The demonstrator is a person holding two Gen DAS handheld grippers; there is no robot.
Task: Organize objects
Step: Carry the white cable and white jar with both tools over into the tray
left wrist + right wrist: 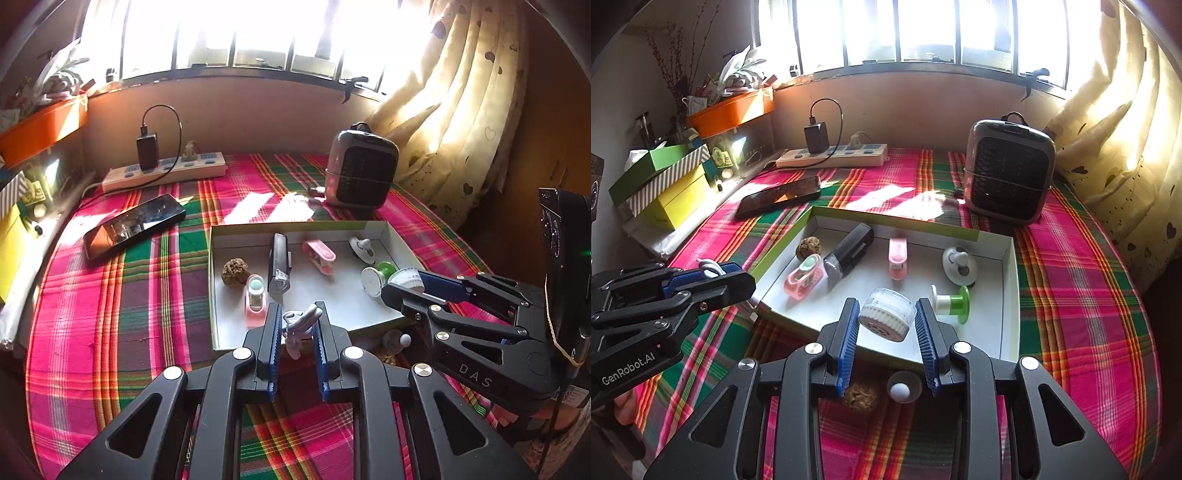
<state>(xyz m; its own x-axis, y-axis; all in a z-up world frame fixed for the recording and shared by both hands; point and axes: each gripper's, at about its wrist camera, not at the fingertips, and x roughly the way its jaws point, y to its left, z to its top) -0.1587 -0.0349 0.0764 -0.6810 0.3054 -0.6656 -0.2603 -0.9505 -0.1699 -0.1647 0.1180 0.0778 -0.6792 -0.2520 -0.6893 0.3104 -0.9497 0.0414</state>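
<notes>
The left gripper (295, 328) pinched a white hook, the right gripper (886, 317) a brush head; several items sat boxed (1010, 295), perhaps two remained outside.

Home bedroom, plaid bedspread (1071, 295), heart-print curtain (1126, 129), barred window (923, 33)

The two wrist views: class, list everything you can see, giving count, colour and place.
Box: one, white, on plaid cloth.
Clips: two, pink, in box.
Walnuts: two, brown, one in box, one outside.
Black stamp: one, in box.
Green spool: one, in box.
Phone: one, black, left of box.
Heater: one, grey, behind box.
Power strip: one, white, by wall.
Left tool: shut on white cable.
Right tool: shut on white jar.
</notes>
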